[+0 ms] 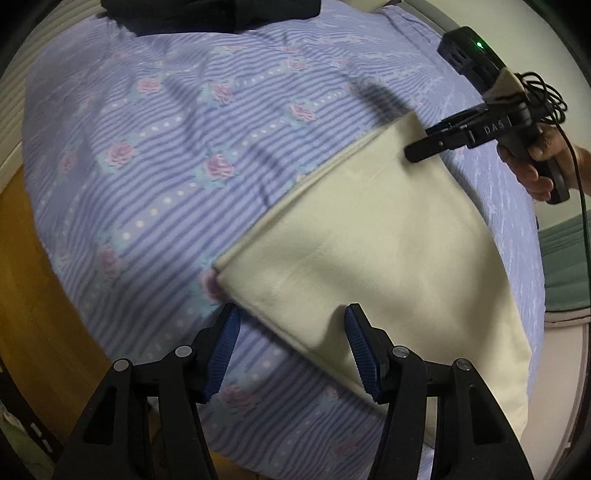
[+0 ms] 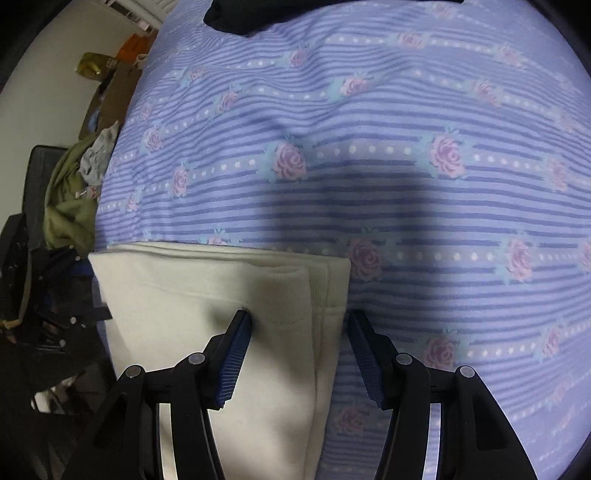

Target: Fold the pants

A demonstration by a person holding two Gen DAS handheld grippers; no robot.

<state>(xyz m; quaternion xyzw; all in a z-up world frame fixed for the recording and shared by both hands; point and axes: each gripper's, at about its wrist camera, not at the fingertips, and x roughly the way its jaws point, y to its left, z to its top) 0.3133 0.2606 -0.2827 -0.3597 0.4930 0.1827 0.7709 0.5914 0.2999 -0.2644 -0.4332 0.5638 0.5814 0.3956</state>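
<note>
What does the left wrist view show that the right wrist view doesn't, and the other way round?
Left wrist only: the right gripper from outside, held in a hand over the pants' far corner, and a wooden floor.
Right wrist only: the pants' stacked folded edges, and a clothes pile beside the bed.
Both: cream pants on the striped floral bedspread, a dark garment at the far end, open jaws.

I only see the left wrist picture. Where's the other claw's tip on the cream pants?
Observer: The right gripper straddles a corner of the cream pants, jaws open.
Child: Is the cloth thick there?
Observer: Yes, several folded layers show stacked at that edge.
Child: What's beside the bed on that side?
Observer: An olive-green cloth pile sits past the striped flowery bedspread.
</note>
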